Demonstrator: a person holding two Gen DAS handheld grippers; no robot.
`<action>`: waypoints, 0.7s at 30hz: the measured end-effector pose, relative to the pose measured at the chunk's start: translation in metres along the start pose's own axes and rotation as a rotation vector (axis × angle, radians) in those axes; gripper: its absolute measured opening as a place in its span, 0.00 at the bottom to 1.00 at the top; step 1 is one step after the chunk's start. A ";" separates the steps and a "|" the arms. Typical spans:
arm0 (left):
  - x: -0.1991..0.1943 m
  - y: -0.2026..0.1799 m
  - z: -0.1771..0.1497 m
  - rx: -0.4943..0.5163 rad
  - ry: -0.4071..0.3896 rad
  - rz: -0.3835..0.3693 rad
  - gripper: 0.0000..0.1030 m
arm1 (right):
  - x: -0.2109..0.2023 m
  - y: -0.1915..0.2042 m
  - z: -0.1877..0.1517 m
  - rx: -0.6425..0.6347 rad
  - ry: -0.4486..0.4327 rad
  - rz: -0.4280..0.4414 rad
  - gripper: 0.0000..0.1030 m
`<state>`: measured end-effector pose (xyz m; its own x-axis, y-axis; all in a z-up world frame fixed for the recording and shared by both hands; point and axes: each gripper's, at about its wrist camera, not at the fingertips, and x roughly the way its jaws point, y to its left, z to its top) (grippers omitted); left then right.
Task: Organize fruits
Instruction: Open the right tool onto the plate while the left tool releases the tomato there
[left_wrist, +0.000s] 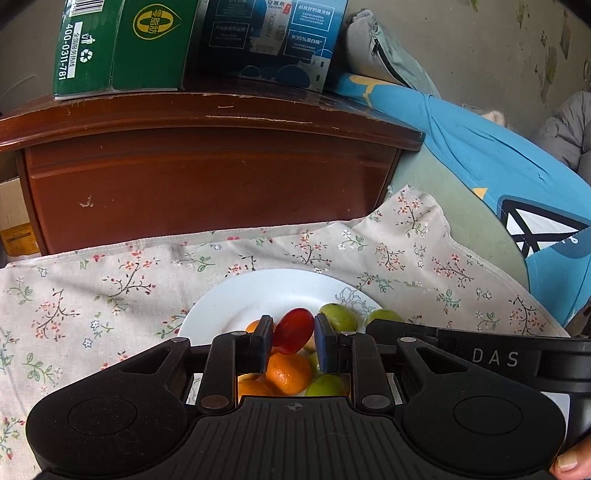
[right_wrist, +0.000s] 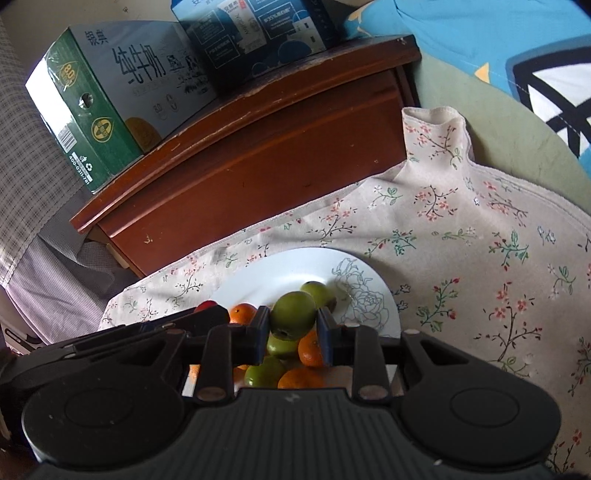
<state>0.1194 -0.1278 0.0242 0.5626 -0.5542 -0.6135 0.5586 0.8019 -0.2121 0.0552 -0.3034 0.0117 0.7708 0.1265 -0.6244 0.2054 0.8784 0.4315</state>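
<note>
**Over the white plate, both grippers hold fruit**

Above the plate (left_wrist: 236, 295), the left gripper (left_wrist: 293, 332) is closed on a red fruit (left_wrist: 293, 331), apparently a tomato. The right gripper (right_wrist: 293, 319) clamps a green fruit (right_wrist: 292, 314) between its fingers, above the piled oranges (right_wrist: 310, 349).

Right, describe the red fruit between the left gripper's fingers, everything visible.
The red fruit is small, oval, smooth and glossy, deep red, like a cherry tomato or grape. It sits tilted between the fingers of the left gripper, touching the left finger; contact with the right finger is unclear. It sits above the white plate, over an orange citrus and green fruits. In the right wrist view only a red sliver shows.
</note>
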 end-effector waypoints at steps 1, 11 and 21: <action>0.003 0.000 0.001 -0.002 0.001 -0.002 0.21 | 0.002 -0.001 0.000 0.005 0.001 0.000 0.27; 0.014 0.004 0.000 -0.013 0.009 -0.001 0.24 | 0.010 -0.008 0.003 0.033 -0.007 -0.011 0.31; -0.024 0.004 0.012 -0.031 0.001 0.117 0.70 | -0.006 0.000 0.009 0.016 0.006 -0.031 0.59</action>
<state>0.1154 -0.1143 0.0472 0.6225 -0.4560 -0.6361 0.4701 0.8676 -0.1620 0.0561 -0.3079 0.0209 0.7600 0.1021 -0.6418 0.2390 0.8745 0.4221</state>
